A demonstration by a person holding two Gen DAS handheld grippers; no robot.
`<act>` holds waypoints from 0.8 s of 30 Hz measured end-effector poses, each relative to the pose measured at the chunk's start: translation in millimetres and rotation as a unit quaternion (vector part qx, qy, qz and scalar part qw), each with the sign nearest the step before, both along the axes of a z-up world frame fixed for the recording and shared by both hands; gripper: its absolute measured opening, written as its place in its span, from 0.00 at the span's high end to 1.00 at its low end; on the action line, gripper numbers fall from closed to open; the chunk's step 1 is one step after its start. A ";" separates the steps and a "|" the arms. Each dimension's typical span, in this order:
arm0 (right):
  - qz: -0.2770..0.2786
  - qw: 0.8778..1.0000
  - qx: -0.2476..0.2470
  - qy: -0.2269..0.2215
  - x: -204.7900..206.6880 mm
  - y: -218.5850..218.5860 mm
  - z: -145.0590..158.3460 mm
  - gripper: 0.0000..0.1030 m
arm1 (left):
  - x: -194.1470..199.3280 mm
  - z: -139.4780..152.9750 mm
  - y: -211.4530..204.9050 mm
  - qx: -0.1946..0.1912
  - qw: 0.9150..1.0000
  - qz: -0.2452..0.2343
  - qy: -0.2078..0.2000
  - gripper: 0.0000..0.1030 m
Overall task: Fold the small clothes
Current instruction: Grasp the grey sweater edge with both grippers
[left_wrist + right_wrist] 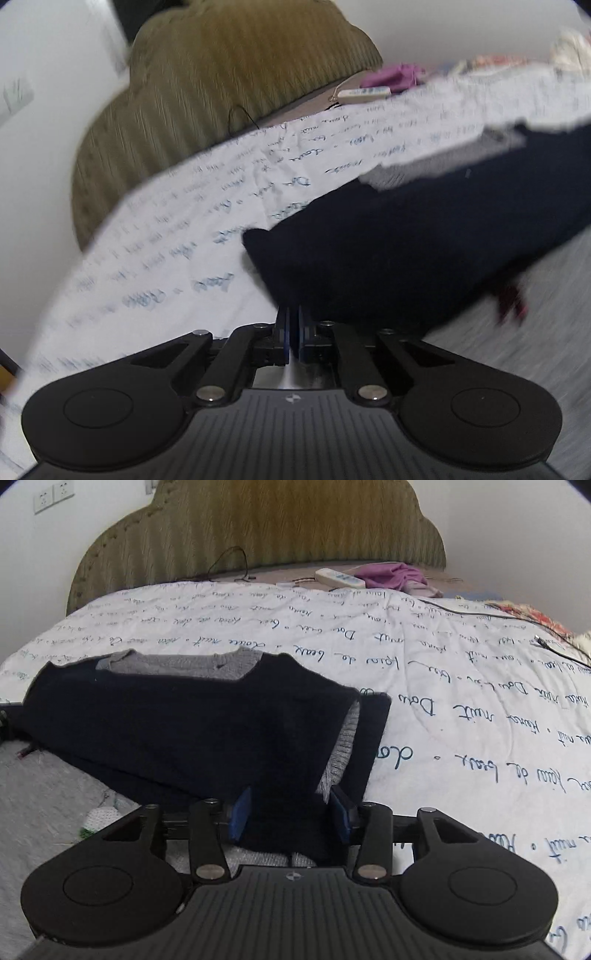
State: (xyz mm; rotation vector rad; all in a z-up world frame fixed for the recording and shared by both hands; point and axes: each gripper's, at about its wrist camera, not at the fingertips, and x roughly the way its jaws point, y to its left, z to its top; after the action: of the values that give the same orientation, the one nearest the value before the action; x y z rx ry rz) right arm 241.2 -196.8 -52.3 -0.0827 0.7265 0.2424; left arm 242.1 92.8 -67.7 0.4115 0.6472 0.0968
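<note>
- Navy sweater [192,731] with a grey knit collar lies partly folded on the bedspread [461,686], a white cover printed with blue handwriting; one side is turned over so a strip of grey lining shows along the folded edge
- Right wrist view is sharp: the right gripper [291,814] has its blue pads apart, with the near edge of the sweater lying between them; the pads do not appear to press on the cloth
- Left wrist view is blurred and tilted: the left gripper [291,334] has its blue pads closed together at the near edge of the same sweater [406,251]; whether any cloth is pinched between them cannot be told
- Only the right view shows the wall sockets [53,496] and a black cable [517,618] trailing over the cover
- Both show the olive ribbed headboard [258,528], a white remote [338,578] and a purple cloth [391,574] near it
- Pale grey fabric [44,805] lies beside the sweater in both views
</note>
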 end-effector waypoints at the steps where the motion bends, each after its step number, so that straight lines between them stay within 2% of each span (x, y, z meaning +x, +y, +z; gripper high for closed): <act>1: -0.004 1.000 0.010 0.003 -0.5 -3.7 0.9 0.51 | 0.2 -3.5 5.0 0.022 1.000 0.014 -0.001 0.99; 2: -0.011 1.000 0.025 0.006 -2.2 -8.4 4.2 0.50 | 1.8 -7.2 14.4 0.035 0.999 0.035 0.001 0.99; 4: -0.025 0.999 0.038 0.002 -11.3 -15.5 11.4 0.48 | -0.2 -11.5 37.8 0.025 0.997 0.078 -0.007 0.99; 6: -0.038 0.999 0.030 -0.005 -28.8 -18.6 18.1 0.47 | -11.2 -3.7 47.1 0.008 0.995 0.094 -0.016 0.98; 8: -0.039 0.998 0.051 -0.013 -52.2 -26.6 29.2 0.46 | -34.5 14.7 51.9 -0.038 0.993 0.104 -0.037 0.97; 10: -0.039 0.994 0.096 -0.018 -82.5 -40.1 42.3 0.36 | -68.3 34.2 57.9 -0.118 0.988 0.091 -0.044 0.93; 11: -0.039 0.991 0.126 -0.014 -100.4 -48.2 47.9 0.30 | -86.6 41.1 62.0 -0.166 0.982 0.081 -0.043 0.87; 12: -0.036 0.987 0.160 -0.004 -118.5 -57.8 51.8 0.29 | -109.3 46.5 66.9 -0.213 0.973 0.068 -0.047 0.81; 13: -0.034 0.980 0.197 0.011 -135.0 -69.4 54.1 0.29 | -133.1 49.4 69.7 -0.250 0.965 0.057 -0.059 0.64; 14: -0.036 0.971 0.235 0.030 -151.9 -81.0 54.4 0.29 | -158.4 50.7 71.6 -0.276 0.957 0.052 -0.077 0.38; 16: -0.046 0.949 0.303 0.069 -189.0 -104.0 44.6 0.29 | -207.5 51.1 78.7 -0.304 0.942 0.064 -0.129 0.10; 17: -0.054 0.940 0.324 0.087 -207.4 -113.4 38.1 0.28 | -228.2 49.1 84.9 -0.322 0.933 0.068 -0.147 0.10; 18: -0.065 0.931 0.343 0.102 -225.7 -121.8 30.5 0.27 | -244.7 45.6 91.8 -0.351 0.924 0.064 -0.141 0.10; 19: -0.074 0.922 0.361 0.121 -242.3 -128.2 21.4 0.27 | -254.7 41.1 98.7 -0.384 0.914 0.058 -0.114 0.10; 21: -0.089 0.902 0.391 0.161 -269.6 -137.3 1.1 0.28 | -265.9 25.9 112.7 -0.452 0.890 0.050 -0.046 0.10; 22: -0.094 0.891 0.409 0.170 -282.2 -140.5 -8.2 0.30 | -271.7 17.0 117.5 -0.474 0.879 0.053 -0.020 0.10; 23: -0.093 0.881 0.429 0.174 -293.1 -141.1 -15.5 0.32 | -276.1 9.4 121.6 -0.487 0.871 0.057 0.003 0.11; 24: -0.092 0.874 0.445 0.173 -300.8 -140.9 -18.7 0.31 | -280.3 6.2 125.4 -0.494 0.868 0.054 0.007 0.11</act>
State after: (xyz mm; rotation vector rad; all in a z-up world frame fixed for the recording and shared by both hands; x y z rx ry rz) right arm -59.7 -337.7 -71.0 0.9309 0.9103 0.3943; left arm -38.2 218.1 -61.5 -0.6218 0.6505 -0.1372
